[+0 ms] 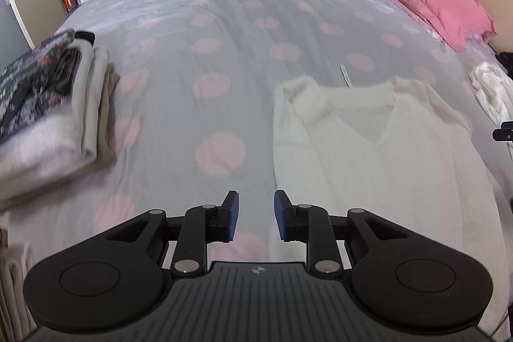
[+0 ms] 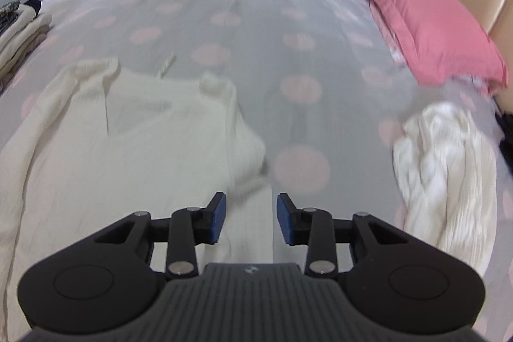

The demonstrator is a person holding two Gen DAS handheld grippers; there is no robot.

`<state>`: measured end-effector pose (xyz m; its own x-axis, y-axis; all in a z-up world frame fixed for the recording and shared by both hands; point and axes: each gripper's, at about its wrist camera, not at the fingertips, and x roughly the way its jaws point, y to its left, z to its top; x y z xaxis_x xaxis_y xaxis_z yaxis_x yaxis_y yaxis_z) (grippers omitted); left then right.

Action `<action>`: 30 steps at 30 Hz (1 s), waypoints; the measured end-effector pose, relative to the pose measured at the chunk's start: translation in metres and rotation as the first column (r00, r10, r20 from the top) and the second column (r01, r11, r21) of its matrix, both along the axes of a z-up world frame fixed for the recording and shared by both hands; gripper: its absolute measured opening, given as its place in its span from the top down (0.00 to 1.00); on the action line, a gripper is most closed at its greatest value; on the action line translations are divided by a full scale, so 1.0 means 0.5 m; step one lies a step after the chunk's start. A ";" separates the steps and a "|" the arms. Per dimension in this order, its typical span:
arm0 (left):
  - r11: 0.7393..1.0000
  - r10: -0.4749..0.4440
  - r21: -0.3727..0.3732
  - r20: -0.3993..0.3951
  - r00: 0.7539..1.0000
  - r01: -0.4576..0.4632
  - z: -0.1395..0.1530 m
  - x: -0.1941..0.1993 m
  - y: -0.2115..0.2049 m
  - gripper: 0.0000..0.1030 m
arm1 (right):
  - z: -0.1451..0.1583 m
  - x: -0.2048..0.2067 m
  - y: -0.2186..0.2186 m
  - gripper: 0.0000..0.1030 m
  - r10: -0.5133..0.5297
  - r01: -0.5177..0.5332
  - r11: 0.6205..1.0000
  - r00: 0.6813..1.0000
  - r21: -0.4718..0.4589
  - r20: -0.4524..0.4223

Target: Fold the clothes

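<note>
Cream sweater [image 1: 368, 156] flat on dotted bedspread [image 1: 198, 31], left gripper [image 1: 256, 215] and right gripper [image 2: 251, 218] spread — apparently empty

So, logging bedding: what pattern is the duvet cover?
Grey duvet cover with pink dots; left wrist view.

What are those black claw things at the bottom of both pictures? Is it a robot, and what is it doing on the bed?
It isn't a robot. A person holds a two-finger grabber in each hand, and a small camera sits on each grabber, looking forward past its fingers. One picture comes from the left gripper, the other from the right gripper. Both are open and hold nothing.

They hover over a bed with a grey cover with pink dots. A cream sweater lies spread flat on it, waiting to be folded. To its right is a crumpled white garment. At the left edge sits a stack of folded clothes. A pink pillow rests by the headboard.
</note>
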<state>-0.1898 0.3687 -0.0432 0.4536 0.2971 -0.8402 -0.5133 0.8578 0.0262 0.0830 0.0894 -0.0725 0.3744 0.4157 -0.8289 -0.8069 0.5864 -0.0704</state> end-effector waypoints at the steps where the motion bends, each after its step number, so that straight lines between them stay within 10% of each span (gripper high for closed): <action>1: 1.000 0.000 -0.009 -0.004 1.000 0.000 -0.005 -0.010 -0.012 0.77 | -0.008 -0.005 -0.016 0.63 -0.007 0.007 1.000 1.000 -0.010 -0.017; 11: 0.991 -0.031 -0.130 -0.013 0.999 0.030 -0.071 -0.062 -0.147 0.75 | -0.039 -0.015 -0.122 0.56 -0.113 0.101 0.991 0.982 -0.089 -0.149; 15: 0.992 -0.041 -0.119 -0.046 0.998 0.035 -0.099 -0.081 -0.185 0.58 | -0.042 -0.017 -0.168 0.52 -0.134 0.120 0.989 0.972 -0.080 -0.193; 30: 0.984 0.091 -0.131 -0.211 0.973 -0.120 -0.172 -0.145 -0.168 0.57 | -0.095 -0.040 -0.191 0.52 -0.091 0.068 0.993 0.962 -0.096 -0.256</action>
